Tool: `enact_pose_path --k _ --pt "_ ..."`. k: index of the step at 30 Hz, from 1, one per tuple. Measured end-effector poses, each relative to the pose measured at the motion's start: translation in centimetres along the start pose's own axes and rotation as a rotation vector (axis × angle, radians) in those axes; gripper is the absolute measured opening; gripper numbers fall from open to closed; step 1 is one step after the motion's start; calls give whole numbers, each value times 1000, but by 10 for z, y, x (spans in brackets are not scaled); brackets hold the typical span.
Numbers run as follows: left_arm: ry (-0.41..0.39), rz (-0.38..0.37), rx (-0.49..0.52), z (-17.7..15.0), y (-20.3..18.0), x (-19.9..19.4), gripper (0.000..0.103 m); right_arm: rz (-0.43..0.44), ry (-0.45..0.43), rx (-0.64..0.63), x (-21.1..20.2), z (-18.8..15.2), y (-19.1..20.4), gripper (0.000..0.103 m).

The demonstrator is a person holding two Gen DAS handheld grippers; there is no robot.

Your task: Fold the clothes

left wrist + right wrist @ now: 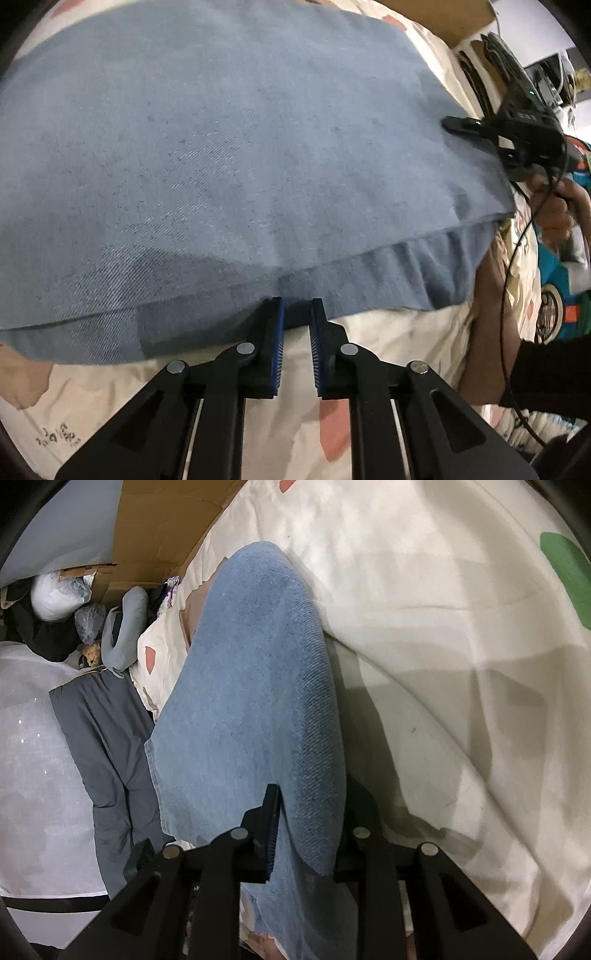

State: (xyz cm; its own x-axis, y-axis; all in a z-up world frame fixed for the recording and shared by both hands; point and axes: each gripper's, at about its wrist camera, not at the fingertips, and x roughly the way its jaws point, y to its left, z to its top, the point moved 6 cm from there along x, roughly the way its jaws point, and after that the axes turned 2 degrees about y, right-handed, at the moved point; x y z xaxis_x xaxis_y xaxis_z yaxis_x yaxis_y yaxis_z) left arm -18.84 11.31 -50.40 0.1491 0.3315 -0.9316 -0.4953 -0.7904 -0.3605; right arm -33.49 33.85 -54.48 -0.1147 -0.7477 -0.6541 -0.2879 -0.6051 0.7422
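A folded blue denim garment lies on a cream bedsheet with pink patches. My left gripper points down at its near hem. The tips stand a narrow gap apart, with the hem's edge between them and sheet showing through lower down; the pads do not visibly pinch it. In the right wrist view the denim runs away as a long band and drapes between the fingers of my right gripper. These jaws stand apart, and the right finger is partly hidden under cloth. The right gripper also shows at the garment's far right edge.
A person's hand with a black cable holds the right gripper. Cardboard stands beyond the bed. Beside the bed lie a grey padded mat, a grey neck pillow and a white bag. A teal printed cloth is at the right.
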Motion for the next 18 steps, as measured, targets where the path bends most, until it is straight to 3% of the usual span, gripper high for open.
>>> enact_pose_path --k 5,10,18 --pt "-26 29 43 31 -9 -26 13 -12 -8 -28 -4 -1 4 22" --pt "-62 65 18 73 5 -34 13 0 -17 2 -5 1 -1 26" --pt "-50 79 -65 112 34 -10 13 -3 -20 -39 -10 -4 2 26"
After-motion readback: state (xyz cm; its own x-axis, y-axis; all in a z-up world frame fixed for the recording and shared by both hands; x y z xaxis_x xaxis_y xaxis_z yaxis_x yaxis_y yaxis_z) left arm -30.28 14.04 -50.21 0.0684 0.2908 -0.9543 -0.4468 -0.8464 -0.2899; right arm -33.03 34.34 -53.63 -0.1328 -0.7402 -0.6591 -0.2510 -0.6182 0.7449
